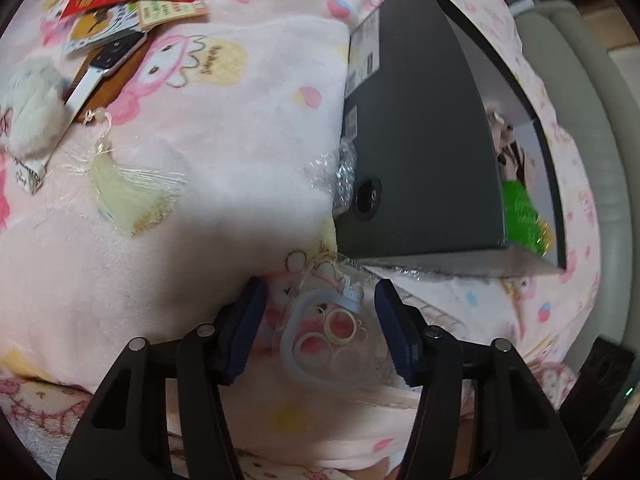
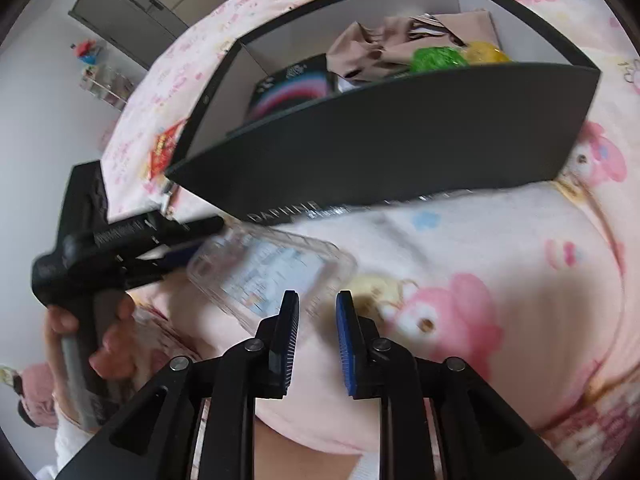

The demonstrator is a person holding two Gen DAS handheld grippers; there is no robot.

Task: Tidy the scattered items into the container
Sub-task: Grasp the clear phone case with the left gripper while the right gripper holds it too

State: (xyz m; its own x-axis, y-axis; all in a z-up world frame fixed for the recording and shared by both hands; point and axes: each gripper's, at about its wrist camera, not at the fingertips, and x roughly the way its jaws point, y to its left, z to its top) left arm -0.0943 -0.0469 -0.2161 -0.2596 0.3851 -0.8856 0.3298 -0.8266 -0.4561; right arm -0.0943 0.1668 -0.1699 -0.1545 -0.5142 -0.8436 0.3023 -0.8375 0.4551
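While the left claw (image 1: 320, 324) straddles the clear phone case (image 1: 320, 340) unclosed, and the right claw (image 2: 317, 336) waits narrow and empty, centre both pads before squeezing.

A pink cartoon-print blanket (image 1: 224, 92) carries the dark box (image 1: 420, 152), a clear phone case (image 1: 324, 336) and a white plush (image 1: 30, 108)

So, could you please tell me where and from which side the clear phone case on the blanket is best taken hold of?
Grip the clear phone case across its two long side edges, coming down from above. It lies flat on the soft pink blanket, so its thin faces offer no purchase, while the left tongs already straddle its width near the camera-cutout end. This is a judgement; the flexible rim may give.
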